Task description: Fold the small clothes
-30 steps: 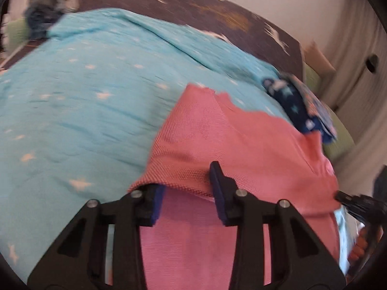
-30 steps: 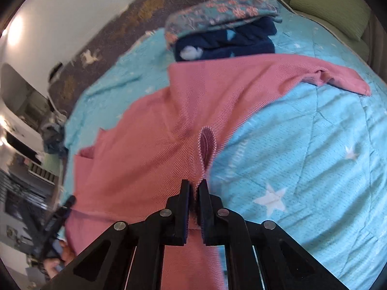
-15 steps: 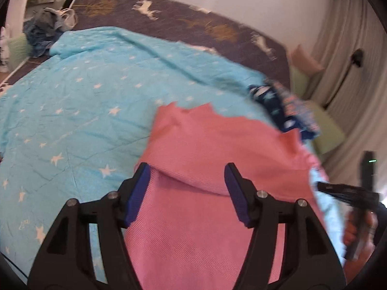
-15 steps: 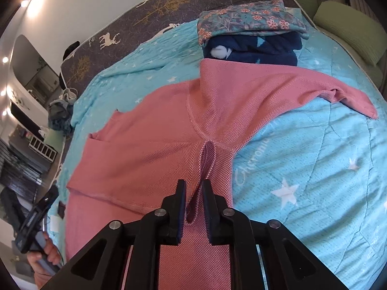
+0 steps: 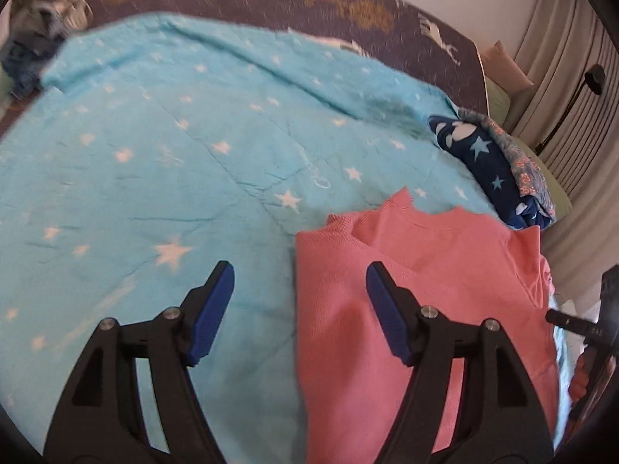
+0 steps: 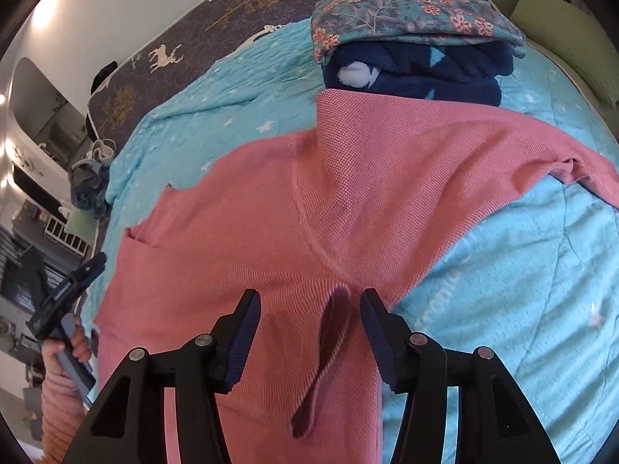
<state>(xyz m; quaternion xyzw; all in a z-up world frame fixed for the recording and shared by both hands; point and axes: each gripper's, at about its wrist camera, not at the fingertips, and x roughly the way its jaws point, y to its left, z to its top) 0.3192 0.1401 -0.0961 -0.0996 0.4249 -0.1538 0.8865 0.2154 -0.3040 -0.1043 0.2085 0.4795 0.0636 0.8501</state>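
A pink knit garment (image 5: pixel 425 290) lies on the light blue star bedspread (image 5: pixel 154 154), its left part folded over. My left gripper (image 5: pixel 300 274) hovers at the garment's left edge with jaws opening, nothing between them but the edge below. In the right wrist view the garment (image 6: pixel 348 193) spreads wide, one sleeve trailing right. My right gripper (image 6: pixel 309 297) is opening too. A raised pinch of pink fabric (image 6: pixel 332 328) stands between its jaws, and the pads are off it. The other gripper (image 6: pixel 65 297) shows at the left, held by a hand (image 6: pixel 73 348).
A stack of folded clothes (image 6: pixel 414 50), navy under floral, sits just beyond the garment and shows as the stack (image 5: pixel 495 170) at the right. Green pillows (image 6: pixel 561 38) lie behind it. A dark deer-print cover (image 5: pixel 309 11) borders the bedspread's far side, with crumpled clothes (image 5: pixel 31 50) at its left end.
My left gripper let go of the folded pink edge, opened wide and slid left off the garment. My right gripper's jaws parted from the pinched fold, which stays standing.
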